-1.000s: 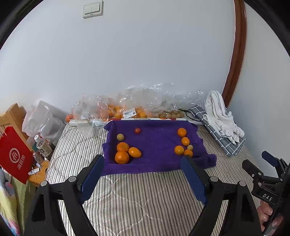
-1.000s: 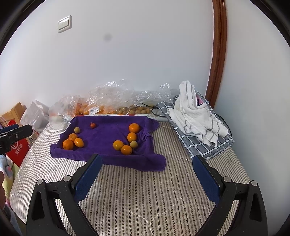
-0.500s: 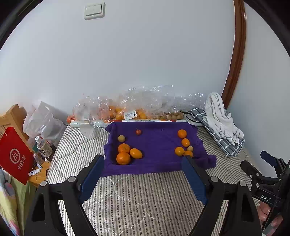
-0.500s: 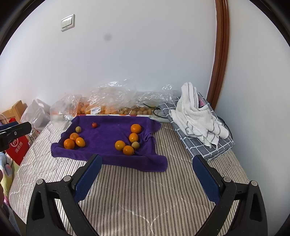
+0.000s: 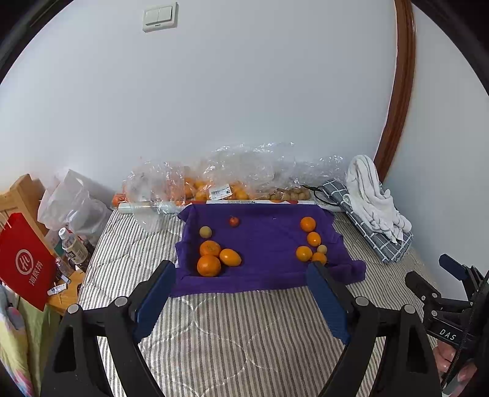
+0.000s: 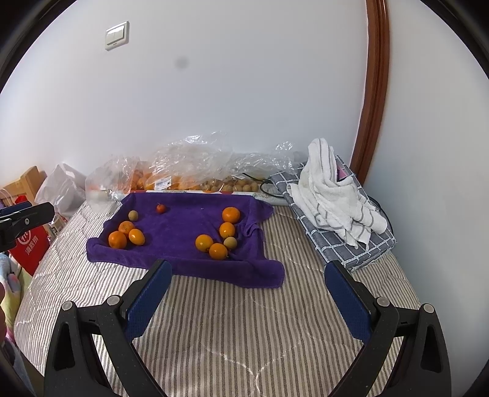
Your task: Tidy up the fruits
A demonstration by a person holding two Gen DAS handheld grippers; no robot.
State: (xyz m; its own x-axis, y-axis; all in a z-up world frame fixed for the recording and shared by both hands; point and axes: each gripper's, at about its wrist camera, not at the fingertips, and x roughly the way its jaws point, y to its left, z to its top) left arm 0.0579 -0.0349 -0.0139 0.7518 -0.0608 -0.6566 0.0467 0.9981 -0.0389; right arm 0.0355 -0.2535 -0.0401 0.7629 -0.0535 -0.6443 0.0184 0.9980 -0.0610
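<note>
The left gripper (image 5: 241,276) and right gripper (image 6: 247,274) both stood with jaws wide apart, nothing between them, above the striped mattress (image 6: 232,329). Only the left view showed the red bag (image 5: 26,264) and bottle (image 5: 71,247) at 9 o'clock. The right view showed more of the white towel (image 6: 336,198) at 2 o'clock. Compared with one second earlier, nothing had shifted. The purple cloth (image 5: 269,238) at 12 o'clock carried ten fruits: seven oranges (image 5: 208,265), two small pale fruits (image 5: 205,231) and one small red fruit (image 5: 234,221).

white towel (image 6: 333,195) on checked cloth (image 6: 342,241) | red bag (image 5: 26,264) | light switch (image 5: 160,16)
</note>
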